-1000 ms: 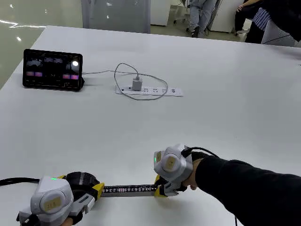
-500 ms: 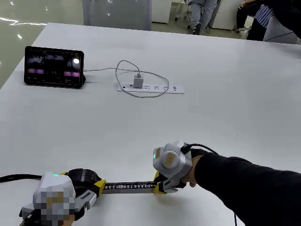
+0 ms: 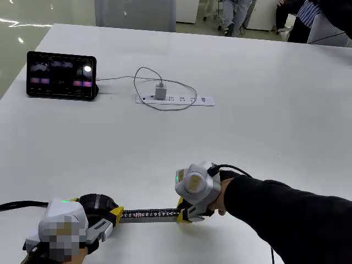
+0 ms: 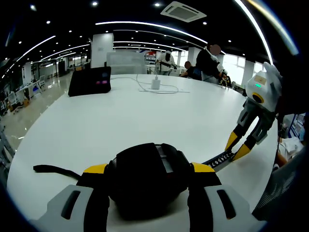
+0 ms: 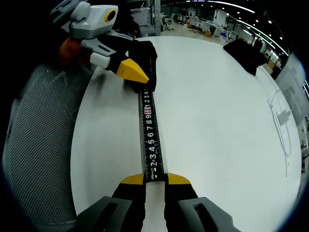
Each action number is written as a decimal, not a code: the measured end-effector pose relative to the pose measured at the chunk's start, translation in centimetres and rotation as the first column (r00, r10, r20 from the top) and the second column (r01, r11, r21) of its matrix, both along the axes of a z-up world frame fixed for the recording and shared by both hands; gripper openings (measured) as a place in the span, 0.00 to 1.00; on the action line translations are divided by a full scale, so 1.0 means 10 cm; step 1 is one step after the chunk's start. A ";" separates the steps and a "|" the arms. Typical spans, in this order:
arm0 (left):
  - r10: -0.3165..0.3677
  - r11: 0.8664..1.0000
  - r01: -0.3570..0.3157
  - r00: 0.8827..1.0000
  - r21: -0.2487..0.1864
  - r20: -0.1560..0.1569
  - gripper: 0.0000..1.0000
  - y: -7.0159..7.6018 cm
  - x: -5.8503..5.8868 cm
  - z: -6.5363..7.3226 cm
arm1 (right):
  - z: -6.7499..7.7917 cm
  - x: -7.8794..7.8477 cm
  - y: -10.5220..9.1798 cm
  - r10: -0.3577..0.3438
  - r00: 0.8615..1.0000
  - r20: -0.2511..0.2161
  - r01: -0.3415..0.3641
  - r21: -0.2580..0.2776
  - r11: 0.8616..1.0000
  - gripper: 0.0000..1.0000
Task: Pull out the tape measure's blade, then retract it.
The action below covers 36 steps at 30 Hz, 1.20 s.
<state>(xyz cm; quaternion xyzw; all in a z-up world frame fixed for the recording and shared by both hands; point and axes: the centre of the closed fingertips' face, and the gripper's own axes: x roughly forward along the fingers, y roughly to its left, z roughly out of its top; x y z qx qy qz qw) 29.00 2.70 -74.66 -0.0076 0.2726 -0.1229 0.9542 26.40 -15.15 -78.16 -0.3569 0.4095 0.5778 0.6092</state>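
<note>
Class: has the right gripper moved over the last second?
Yes, slightly: the right gripper has drifted left towards the tape measure case, shortening the blade, judged against the fixed power strip.

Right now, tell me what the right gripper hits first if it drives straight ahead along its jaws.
The right gripper, shut on the blade, points along it at the tape measure case held by the left gripper. Likely the case comes first; depth is unclear.

On the table (image 3: 264, 110) the tape measure (image 3: 99, 204) lies left, its blade (image 3: 148, 213) extending right, with tablet (image 3: 61, 75) and power strip (image 3: 176, 100) behind.
</note>
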 end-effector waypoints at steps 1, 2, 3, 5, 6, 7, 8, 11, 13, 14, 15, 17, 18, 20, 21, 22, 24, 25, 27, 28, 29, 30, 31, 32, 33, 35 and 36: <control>0.000 1.000 0.000 1.000 0.000 0.000 0.61 0.00 0.00 0.00 | 0.00 0.00 0.00 -0.001 1.000 -0.001 0.001 0.001 1.000 0.10; -0.001 1.000 0.001 1.000 -0.001 0.001 0.61 0.00 0.00 0.00 | 0.00 0.00 0.01 -0.003 1.000 -0.003 0.003 0.002 1.000 0.10; -0.001 1.000 0.001 1.000 -0.001 0.001 0.61 0.00 0.00 0.00 | -0.01 0.00 0.01 -0.001 1.000 -0.003 0.001 0.003 1.000 0.10; -0.003 1.000 0.003 1.000 -0.002 0.002 0.61 0.00 0.00 0.00 | -0.01 0.00 0.02 0.004 1.000 -0.003 -0.004 0.003 1.000 0.10; -0.004 1.000 0.004 1.000 -0.002 0.002 0.61 0.00 0.00 0.00 | 0.00 0.00 0.02 0.003 1.000 -0.005 -0.003 0.003 1.000 0.10; -0.005 1.000 0.005 1.000 -0.003 0.002 0.61 0.00 0.00 0.00 | 0.00 0.00 0.03 0.004 1.000 -0.004 -0.004 0.004 1.000 0.10; -0.005 1.000 0.005 1.000 -0.003 0.001 0.61 0.00 0.00 0.00 | -0.01 0.00 0.03 0.003 1.000 -0.004 -0.003 0.004 1.000 0.10; -0.005 1.000 0.005 1.000 -0.007 0.000 0.61 0.00 -0.01 0.00 | 0.00 0.00 0.04 0.008 1.000 -0.002 -0.008 0.005 1.000 0.10; -0.005 1.000 0.005 1.000 -0.008 0.001 0.61 0.00 0.00 0.00 | -0.01 0.00 0.05 0.008 1.000 -0.003 -0.008 0.006 1.000 0.10; -0.005 1.000 0.005 1.000 -0.008 0.001 0.61 0.00 0.00 0.00 | -0.01 0.00 0.05 0.007 1.000 -0.005 -0.007 0.006 1.000 0.10; -0.005 1.000 0.005 1.000 -0.009 0.000 0.61 0.00 -0.01 0.00 | 0.00 0.00 0.05 0.005 1.000 -0.006 -0.005 0.008 1.000 0.10; -0.004 1.000 0.004 1.000 -0.011 0.000 0.61 0.00 -0.01 0.00 | 0.01 -0.01 0.06 0.002 1.000 -0.008 -0.002 0.010 1.000 0.10; -0.004 1.000 0.004 1.000 -0.012 0.000 0.61 0.00 -0.01 0.00 | 0.00 0.00 0.07 0.001 1.000 -0.008 -0.001 0.011 1.000 0.10; -0.003 1.000 0.003 1.000 -0.016 0.000 0.61 0.00 0.00 0.01 | 0.00 0.00 0.08 0.000 1.000 -0.009 0.000 0.013 1.000 0.10; -0.002 1.000 0.002 1.000 -0.018 0.000 0.61 0.00 0.00 0.01 | 0.00 0.00 0.08 0.002 1.000 -0.008 -0.002 0.014 1.000 0.10; -0.002 1.000 0.002 1.000 -0.019 -0.001 0.61 0.00 -0.01 0.01 | 0.00 0.00 0.09 0.002 1.000 -0.009 -0.002 0.015 1.000 0.10; -0.002 1.000 0.002 1.000 -0.023 -0.002 0.61 0.00 -0.01 0.01 | 0.00 0.00 0.10 0.002 1.000 -0.012 -0.002 0.018 1.000 0.10; -0.001 1.000 0.001 1.000 -0.025 -0.002 0.61 0.01 -0.01 0.01 | 0.00 0.00 0.10 0.000 1.000 -0.014 0.001 0.020 1.000 0.10; 0.001 1.000 -0.001 1.000 -0.026 -0.002 0.61 0.01 -0.01 0.01 | 0.00 0.00 0.11 -0.002 1.000 -0.015 0.002 0.021 1.000 0.10; 0.000 1.000 0.000 1.000 -0.024 -0.002 0.61 0.00 -0.01 0.01 | 0.00 0.00 0.12 -0.002 1.000 -0.015 0.003 0.021 1.000 0.10; 0.001 1.000 -0.001 1.000 -0.025 -0.002 0.61 0.00 -0.01 0.01 | 0.00 0.00 0.12 -0.003 1.000 -0.015 0.003 0.021 1.000 0.10; 0.000 1.000 0.000 1.000 -0.026 -0.002 0.61 0.00 -0.01 0.01 | 0.00 0.00 0.13 -0.001 1.000 -0.014 0.002 0.022 1.000 0.10; 0.000 1.000 0.000 1.000 -0.026 -0.003 0.61 0.00 -0.01 0.01 | 0.00 0.00 0.13 -0.001 1.000 -0.014 0.001 0.022 1.000 0.10; 0.000 1.000 0.000 1.000 -0.027 -0.003 0.61 0.00 -0.01 0.01 | 0.00 0.00 0.14 -0.001 1.000 -0.013 0.001 0.024 1.000 0.10; 0.000 1.000 0.000 1.000 -0.028 -0.004 0.61 0.00 -0.01 0.01 | 0.00 0.00 0.14 -0.006 1.000 -0.014 0.006 0.023 1.000 0.10; -0.001 1.000 0.001 1.000 -0.028 -0.005 0.61 0.00 -0.01 0.01 | -0.01 0.00 0.15 0.003 1.000 -0.011 -0.002 0.024 1.000 0.10; -0.001 1.000 0.001 1.000 -0.029 -0.005 0.61 0.00 -0.01 0.01 | -0.01 0.00 0.16 0.002 1.000 -0.011 -0.002 0.025 1.000 0.10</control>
